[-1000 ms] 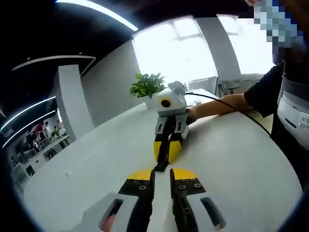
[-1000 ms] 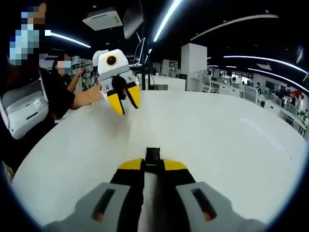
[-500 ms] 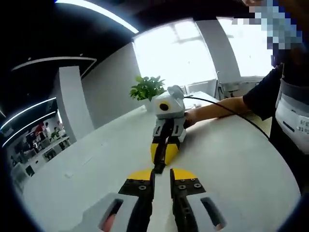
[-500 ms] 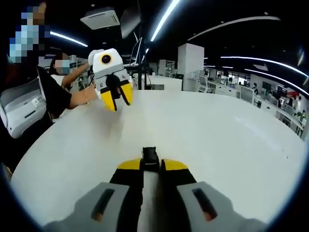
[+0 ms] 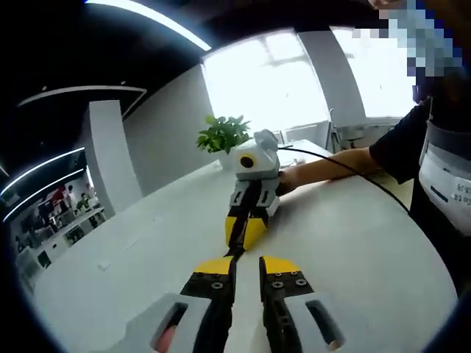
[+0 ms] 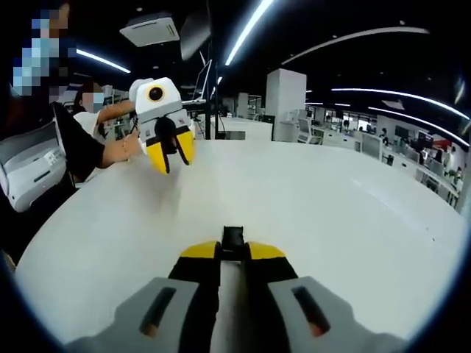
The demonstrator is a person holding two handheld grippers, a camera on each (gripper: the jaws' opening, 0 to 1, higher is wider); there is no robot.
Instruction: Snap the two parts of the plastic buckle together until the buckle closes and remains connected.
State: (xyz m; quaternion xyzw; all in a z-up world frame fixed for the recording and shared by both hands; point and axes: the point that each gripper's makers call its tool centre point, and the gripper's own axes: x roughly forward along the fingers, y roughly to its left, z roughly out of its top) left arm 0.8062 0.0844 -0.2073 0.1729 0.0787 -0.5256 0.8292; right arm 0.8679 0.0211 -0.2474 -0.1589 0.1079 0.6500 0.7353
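My right gripper (image 6: 232, 254) clamps one black buckle part (image 6: 233, 238) above the white table (image 6: 346, 220); my left gripper (image 5: 246, 266) (jaws nearly closed) pinches a dark piece, too small to identify.

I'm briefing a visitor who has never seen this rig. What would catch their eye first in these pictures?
Two yellow-tipped grippers over a white round table. In the right gripper view, the right gripper pinches a black buckle part while the left gripper hangs at upper left. In the left gripper view, a potted plant stands against bright windows.
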